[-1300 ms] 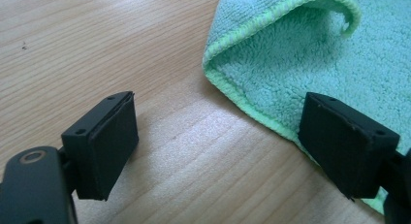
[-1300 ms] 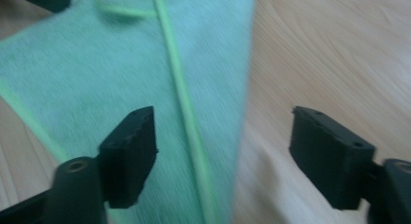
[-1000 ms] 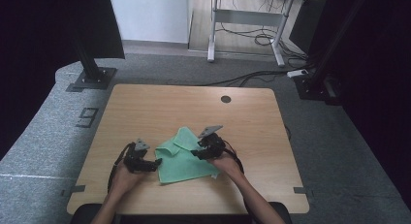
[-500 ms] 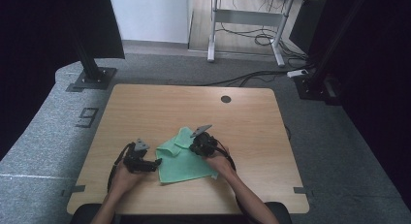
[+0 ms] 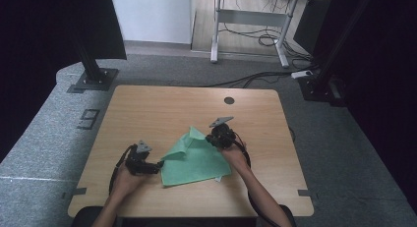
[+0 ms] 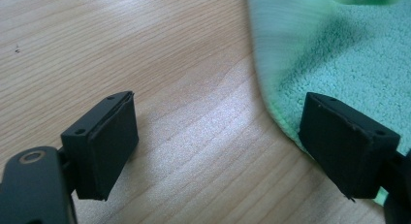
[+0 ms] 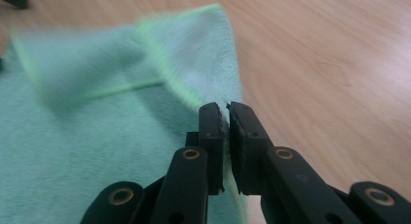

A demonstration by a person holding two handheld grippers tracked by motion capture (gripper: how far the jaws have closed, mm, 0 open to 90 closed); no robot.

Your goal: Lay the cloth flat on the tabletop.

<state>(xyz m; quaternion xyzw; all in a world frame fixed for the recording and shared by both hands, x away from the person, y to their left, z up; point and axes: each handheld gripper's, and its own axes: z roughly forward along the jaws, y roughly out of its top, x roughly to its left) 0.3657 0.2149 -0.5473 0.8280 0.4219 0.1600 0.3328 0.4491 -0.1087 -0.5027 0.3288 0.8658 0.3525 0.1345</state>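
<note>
The right gripper (image 7: 226, 110) has its two fingers (image 7: 212, 136) pinched narrow on the edge of a green cloth (image 7: 97, 151); in the right gripper view a sliver of the cloth's hem shows in the thin gap between the tips, and the cloth ahead of them rises in a blurred fold. The left gripper (image 6: 218, 141) stands with its two fingers (image 6: 104, 141) wide apart and nothing between them but bare wood; one finger rests over the cloth's (image 6: 349, 73) near edge in the left gripper view, though whether it touches the fabric is hard to tell.

From the high view, the right gripper (image 5: 220, 134) sits at the cloth's (image 5: 196, 160) far right corner, where the fabric lifts into a peak, and the left gripper (image 5: 147, 164) lies just beside the cloth's left edge. The fingers of both are too small and dark there to make out. Each gripper carries a grey three-cornered plate and trails a black cable.

There is one cloth, lying on the near middle of the wooden surface (image 5: 162, 109), partly folded over itself. The surface has one round dark hole (image 5: 229, 100) near its far edge. Two forearms come in from the bottom, cut off by the frame.

Beyond the surface, grey carpet (image 5: 44, 138) bears a marking like a 9 (image 5: 88, 119), and one desk frame (image 5: 251, 20) with cables beneath stands by the wall. Dark curtains hide both sides.
</note>
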